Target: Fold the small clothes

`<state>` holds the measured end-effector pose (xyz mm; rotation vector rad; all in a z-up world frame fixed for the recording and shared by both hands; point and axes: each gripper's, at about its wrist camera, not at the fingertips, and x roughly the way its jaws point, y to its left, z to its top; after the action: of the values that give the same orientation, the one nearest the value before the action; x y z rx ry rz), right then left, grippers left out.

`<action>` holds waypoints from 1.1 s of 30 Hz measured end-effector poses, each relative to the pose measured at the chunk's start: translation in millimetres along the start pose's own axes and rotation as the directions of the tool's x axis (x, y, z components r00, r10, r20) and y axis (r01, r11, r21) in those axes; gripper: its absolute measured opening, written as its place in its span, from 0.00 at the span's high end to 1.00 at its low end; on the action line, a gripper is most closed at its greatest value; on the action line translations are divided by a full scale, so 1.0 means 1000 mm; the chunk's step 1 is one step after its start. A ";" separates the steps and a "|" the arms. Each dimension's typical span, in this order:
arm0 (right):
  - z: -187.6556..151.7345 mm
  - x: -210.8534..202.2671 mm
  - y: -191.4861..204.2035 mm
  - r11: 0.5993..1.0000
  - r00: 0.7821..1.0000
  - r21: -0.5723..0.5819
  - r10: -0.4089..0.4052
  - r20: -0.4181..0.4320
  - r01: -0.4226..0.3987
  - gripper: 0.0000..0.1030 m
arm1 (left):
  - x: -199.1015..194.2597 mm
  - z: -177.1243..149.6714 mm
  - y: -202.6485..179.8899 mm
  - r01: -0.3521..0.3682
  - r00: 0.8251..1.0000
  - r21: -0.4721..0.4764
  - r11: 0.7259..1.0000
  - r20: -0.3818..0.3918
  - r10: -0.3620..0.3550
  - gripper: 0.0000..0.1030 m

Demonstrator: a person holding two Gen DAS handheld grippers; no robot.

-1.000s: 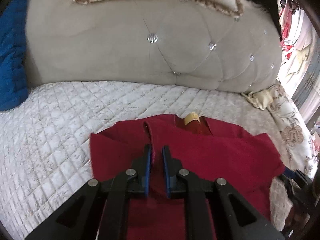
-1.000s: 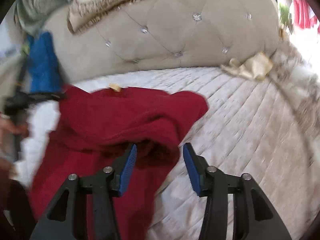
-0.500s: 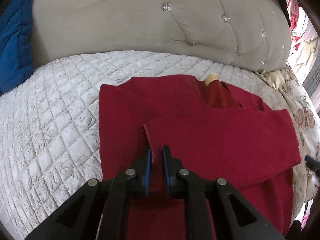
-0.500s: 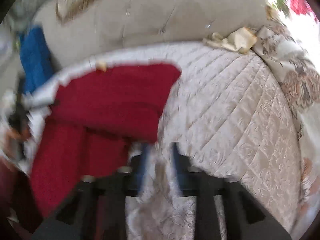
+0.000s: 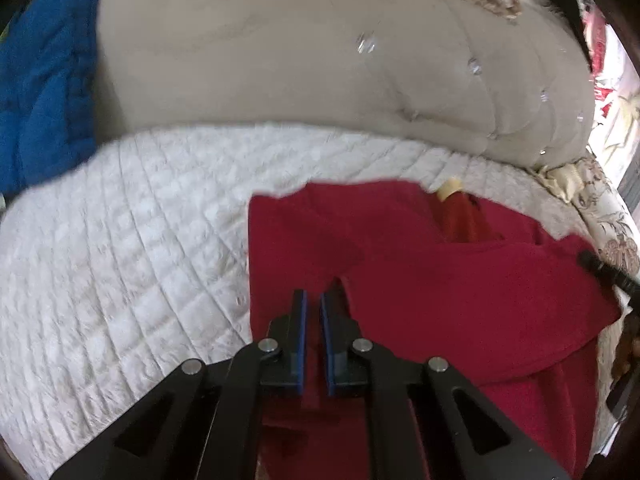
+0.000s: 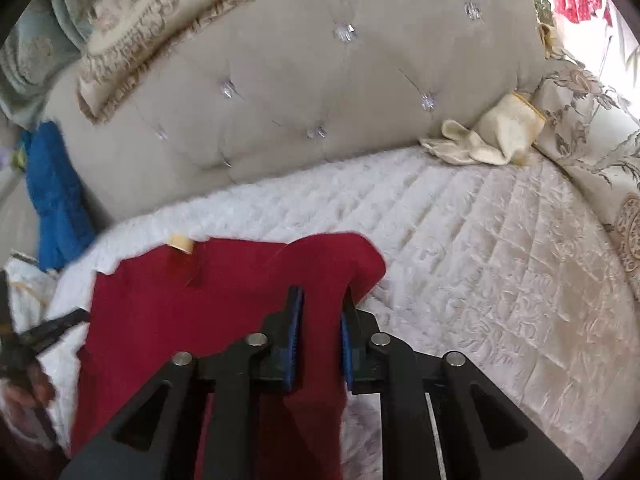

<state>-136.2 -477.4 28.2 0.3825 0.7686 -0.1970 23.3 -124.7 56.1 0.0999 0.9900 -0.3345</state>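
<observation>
Since a second ago the right tongs, then spread wide at the garment's edge, have swept off over the bare quilt and back; their jaws are closing on a raised fold of red cloth at the garment's right edge. The left tongs have sunk a little, and the folded-over flap now lies flatter across the garment's body.

The left tongs are shut narrow, red fabric caught between the blue pads near the flap's corner. The red garment lies on the white quilted bed, just in front of the tufted beige headboard. A small tan label shows at its neckline; any writing on it is too small to read. In the right view the label sits at the garment's far edge. A blue blanket lies at the left, a cream cloth at the headboard's right end.
</observation>
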 end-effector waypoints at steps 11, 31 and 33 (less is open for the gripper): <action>-0.020 -0.063 0.009 0.999 0.998 -0.008 0.054 0.021 -0.054 0.85 | -0.025 -0.003 0.002 0.043 0.997 -0.045 0.998 0.072 -0.040 0.39; -0.054 -0.025 0.029 0.992 0.990 -0.107 -0.085 -0.116 0.073 0.92 | 0.014 -0.013 -0.013 -0.077 0.997 0.027 0.997 -0.014 0.077 0.34; -0.051 -0.028 0.029 0.992 0.991 -0.102 -0.089 -0.101 0.079 0.91 | 0.013 -0.014 -0.011 -0.074 0.997 0.023 0.997 -0.012 0.075 0.34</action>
<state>-179.2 -429.0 22.0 0.2697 0.8954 -0.2191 15.2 -135.0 38.8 0.1590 0.9930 -0.2767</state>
